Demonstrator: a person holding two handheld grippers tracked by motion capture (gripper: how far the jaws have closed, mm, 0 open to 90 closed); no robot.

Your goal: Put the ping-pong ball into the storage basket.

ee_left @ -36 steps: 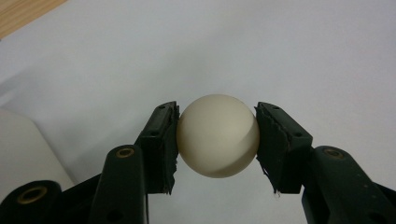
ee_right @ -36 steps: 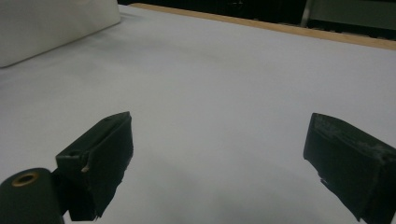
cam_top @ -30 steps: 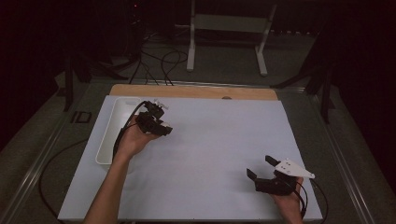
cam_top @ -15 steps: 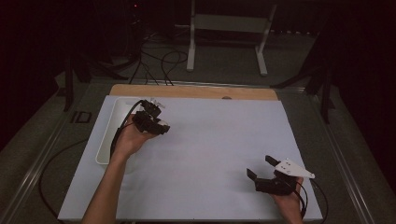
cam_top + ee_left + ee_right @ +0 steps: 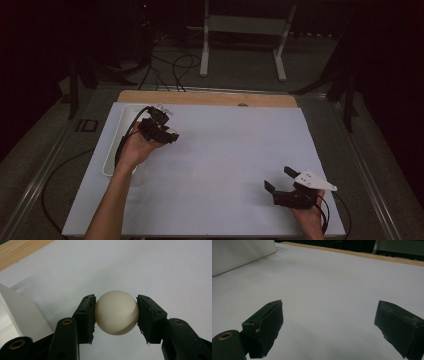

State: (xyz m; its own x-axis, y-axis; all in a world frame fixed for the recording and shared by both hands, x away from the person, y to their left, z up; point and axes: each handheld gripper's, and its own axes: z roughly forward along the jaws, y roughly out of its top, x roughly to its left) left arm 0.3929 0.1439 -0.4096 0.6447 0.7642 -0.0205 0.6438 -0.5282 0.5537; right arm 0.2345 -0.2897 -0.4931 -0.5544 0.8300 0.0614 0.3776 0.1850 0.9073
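Observation:
A cream-white ball (image 5: 116, 312) sits between the two black pads of my left gripper (image 5: 116, 303), which is shut on it. In the high view that left gripper (image 5: 161, 131) hovers over the white mat beside the near-right edge of a white tray (image 5: 111, 159), and the ball (image 5: 172, 134) shows as a pale spot at its tip. My right gripper (image 5: 278, 178) rests near the mat's front right corner. Its jaws stand wide apart, and in the right gripper view the right gripper (image 5: 329, 322) has nothing between them.
The white mat (image 5: 235, 145) covers most of the table, with a wooden strip (image 5: 210, 98) along its far edge. The tray (image 5: 22, 315) lies close to the left of the held ball. Cables trail from both grippers. A metal stand (image 5: 245, 30) is on the floor beyond the table.
My left hand with the ball has shifted a little toward the far side of the table. The right gripper has kept still.

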